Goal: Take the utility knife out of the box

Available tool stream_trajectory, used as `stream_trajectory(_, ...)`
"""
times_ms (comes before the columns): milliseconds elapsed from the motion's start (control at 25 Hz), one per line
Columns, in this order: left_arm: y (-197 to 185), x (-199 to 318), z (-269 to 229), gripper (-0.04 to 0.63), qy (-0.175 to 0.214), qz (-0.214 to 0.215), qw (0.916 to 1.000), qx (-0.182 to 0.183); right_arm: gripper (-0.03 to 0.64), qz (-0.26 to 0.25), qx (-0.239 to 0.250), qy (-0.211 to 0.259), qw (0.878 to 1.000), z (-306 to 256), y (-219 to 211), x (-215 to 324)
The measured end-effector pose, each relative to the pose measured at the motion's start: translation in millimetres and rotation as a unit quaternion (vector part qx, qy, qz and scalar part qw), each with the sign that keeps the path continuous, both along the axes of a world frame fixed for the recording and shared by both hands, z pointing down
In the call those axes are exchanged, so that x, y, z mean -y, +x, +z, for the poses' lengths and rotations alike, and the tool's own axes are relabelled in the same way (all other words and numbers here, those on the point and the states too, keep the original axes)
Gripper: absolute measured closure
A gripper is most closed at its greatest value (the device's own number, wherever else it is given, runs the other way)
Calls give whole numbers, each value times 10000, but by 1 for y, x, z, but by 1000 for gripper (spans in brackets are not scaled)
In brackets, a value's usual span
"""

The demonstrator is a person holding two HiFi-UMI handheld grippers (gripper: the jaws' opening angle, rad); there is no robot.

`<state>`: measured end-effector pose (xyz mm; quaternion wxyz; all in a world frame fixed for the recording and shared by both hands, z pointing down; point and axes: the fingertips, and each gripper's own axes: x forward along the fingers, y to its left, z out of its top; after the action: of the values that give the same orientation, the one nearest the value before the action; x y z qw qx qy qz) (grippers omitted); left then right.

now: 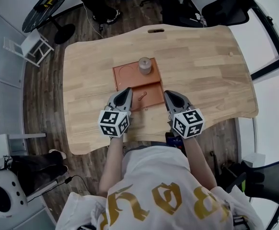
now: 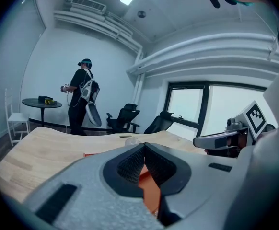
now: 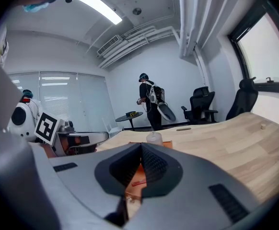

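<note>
Two hand-held grippers sit closest to the person, side by side at the near edge of the box.

1. Left gripper: the jaws are closed, tips meeting, with nothing held between them. This reads the same in the left gripper view. The tip sits over the near left part of the box.
2. Right gripper: the jaws are closed tip to tip and hold nothing, as the right gripper view also shows. The tip sits at the near right edge of the box.
3. Utility knife: a small reddish tool lying flat in the near compartment of the box, between the two gripper tips. Neither gripper touches it. In the right gripper view it appears through the gap behind the closed jaw tips.
4. Box: orange-brown, shallow, open on top and split into a near and a far compartment. It rests on the wooden table.
5. Jar: upright in the far compartment, at its far right.
6. Beyond the table: black office chairs, a dark round side table, and a standing person in the background.
</note>
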<state>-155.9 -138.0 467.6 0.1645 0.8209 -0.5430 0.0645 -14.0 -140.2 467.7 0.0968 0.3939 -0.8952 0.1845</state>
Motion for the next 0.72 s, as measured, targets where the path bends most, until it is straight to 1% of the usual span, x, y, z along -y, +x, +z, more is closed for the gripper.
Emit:
stream_trajectory(320, 2, 17, -7, 584, 134, -56, 9999, -3, 606, 33, 54, 114, 9999, -5, 8, 20)
stream_trajectory(720, -1, 26, 11, 584, -56, -135, 9999, 51, 606, -35, 46, -140, 9999, 17, 11, 28)
